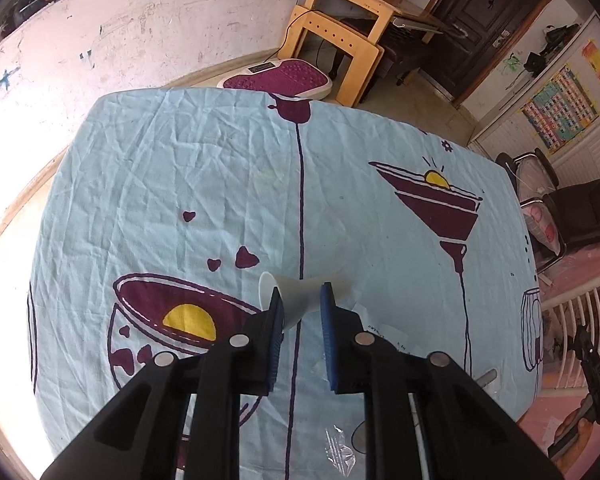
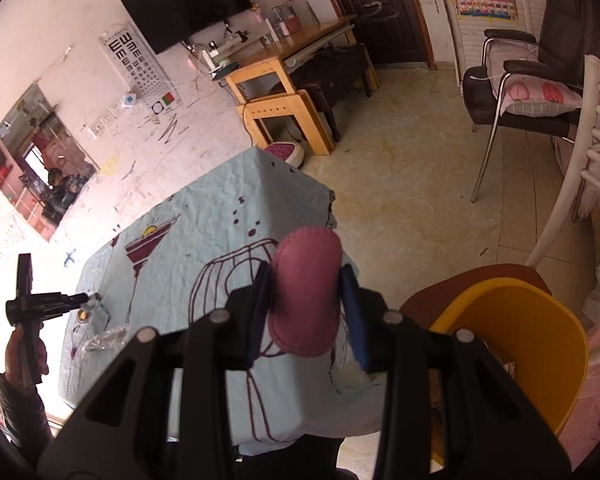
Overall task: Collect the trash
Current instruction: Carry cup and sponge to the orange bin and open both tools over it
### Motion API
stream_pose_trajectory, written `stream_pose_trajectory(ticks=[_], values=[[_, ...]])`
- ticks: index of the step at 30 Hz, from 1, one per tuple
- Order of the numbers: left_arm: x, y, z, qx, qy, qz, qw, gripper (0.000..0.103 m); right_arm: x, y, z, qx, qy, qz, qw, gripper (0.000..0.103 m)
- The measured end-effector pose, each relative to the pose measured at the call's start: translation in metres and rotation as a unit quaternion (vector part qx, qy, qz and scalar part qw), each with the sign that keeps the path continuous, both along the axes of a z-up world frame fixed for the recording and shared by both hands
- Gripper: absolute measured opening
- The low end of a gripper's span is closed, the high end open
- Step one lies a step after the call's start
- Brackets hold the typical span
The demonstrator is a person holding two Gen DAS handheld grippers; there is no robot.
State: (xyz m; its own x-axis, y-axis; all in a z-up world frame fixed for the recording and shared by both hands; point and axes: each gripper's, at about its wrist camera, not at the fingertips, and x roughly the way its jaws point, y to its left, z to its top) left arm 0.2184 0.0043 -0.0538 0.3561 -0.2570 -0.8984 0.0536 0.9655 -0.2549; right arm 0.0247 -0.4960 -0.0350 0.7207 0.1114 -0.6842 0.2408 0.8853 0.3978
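A scribbled pink wall (image 1: 100,40), a wooden desk (image 1: 352,12) and a dark door (image 1: 488,24) stand beyond a table under a creased pale blue cloth (image 1: 180,168) printed with purple glasses and bowls. In the left wrist view, the left gripper (image 1: 302,300) has its blue pads pressed on the waist of a white paper cup (image 1: 300,292) lying on its side, mouth to the left, at the near middle of the cloth. A clear plastic scrap (image 1: 340,452) lies nearer, partly cut off by the right finger; more white litter behind that finger is hard to make out. In the right wrist view, the table corner (image 2: 300,184) points toward a tiled floor (image 2: 420,184), with a black chair (image 2: 540,60) far right and a TV (image 2: 188,4) on the wall. The right gripper (image 2: 308,300) is clamped on a pink stitched pad (image 2: 308,292), held above the table's near right edge. A yellow bin (image 2: 520,344) sits right of it, its inside mostly hidden. At far left, a hand (image 2: 24,356) grips the other tool's handle.
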Motion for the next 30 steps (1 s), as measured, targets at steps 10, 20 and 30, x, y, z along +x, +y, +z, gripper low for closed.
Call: stream_pose_trajectory(ticks=[10,20,30], values=[[-0.006,-0.025,0.010,-0.001,-0.013,-0.028,0.9995,0.000,-0.016,-0.015,-0.010,-0.014,0.002,-0.024,1.000,0.035],[-0.017,-0.037,0.040,-0.009,-0.048,-0.037,0.9981,0.000,-0.056,-0.068,-0.047,-0.040,0.050,-0.095,0.993,0.035],[-0.080,-0.167,0.103,-0.033,-0.101,-0.185,0.9770,0.000,-0.078,-0.107,-0.114,-0.012,0.112,-0.130,0.985,0.080]])
